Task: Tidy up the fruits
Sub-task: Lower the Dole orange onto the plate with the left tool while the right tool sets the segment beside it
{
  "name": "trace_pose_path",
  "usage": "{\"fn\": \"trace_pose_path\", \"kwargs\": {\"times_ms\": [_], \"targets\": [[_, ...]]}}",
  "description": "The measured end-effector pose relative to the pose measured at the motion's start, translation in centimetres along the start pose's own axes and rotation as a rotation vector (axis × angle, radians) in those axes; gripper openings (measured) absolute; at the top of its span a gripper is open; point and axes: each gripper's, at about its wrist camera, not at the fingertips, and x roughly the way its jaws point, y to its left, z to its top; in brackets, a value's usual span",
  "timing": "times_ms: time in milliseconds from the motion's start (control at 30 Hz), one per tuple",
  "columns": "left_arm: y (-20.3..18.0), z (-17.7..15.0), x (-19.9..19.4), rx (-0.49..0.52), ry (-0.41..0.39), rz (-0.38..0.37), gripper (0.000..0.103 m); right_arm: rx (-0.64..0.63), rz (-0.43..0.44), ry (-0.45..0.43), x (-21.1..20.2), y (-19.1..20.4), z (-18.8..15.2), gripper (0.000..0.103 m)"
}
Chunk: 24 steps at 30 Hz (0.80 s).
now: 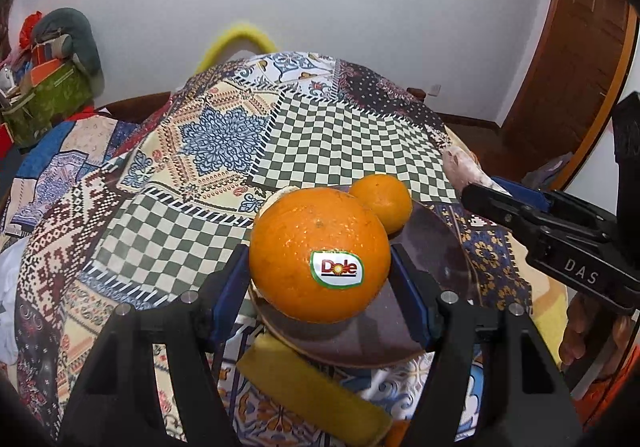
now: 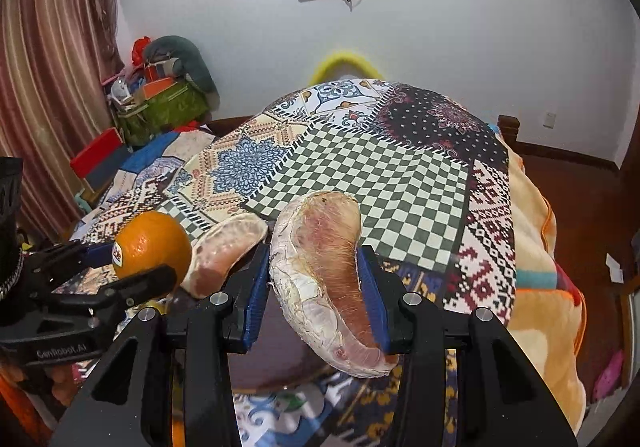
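- Both views evenly lit by soft indoor light; no hard shadows seen.
- Small specular highlights noted on the orange (image 1: 319, 255) and the dark plate (image 1: 436, 247).
- Strong fisheye bending at edges; corners vignetted black.
- Centre sharp; the yellow arc (image 2: 344, 63) at upper centre is blurred.

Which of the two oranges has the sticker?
The bigger orange, clamped in the left gripper, carries a Dole sticker. The smaller orange behind it on the dark plate shows no sticker.

Right gripper (image 2: 316, 287) clamps pomelo segment (image 2: 320, 271); left gripper (image 2: 132, 259) clamps orange (image 2: 154, 243).
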Motion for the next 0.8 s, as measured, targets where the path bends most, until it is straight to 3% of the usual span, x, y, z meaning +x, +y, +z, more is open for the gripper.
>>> {"fn": "trace_pose_path", "kwargs": {"times_ms": [333,567,800], "targets": [[-0.9,0.7,4.5,0.034,0.09,-0.008,0.068,0.009,0.0,0.078,3.7,-0.7,-0.8,0.04],[-1.9,0.9,6.0,0.075,0.135,-0.014,0.068,0.024,0.019,0.111,4.6,-1.5,-1.1,0.04],[-1.4,0.5,7.0,0.052,0.183,-0.022,0.068,0.014,0.026,0.116,4.5,-1.4,-1.2,0.04]]}}
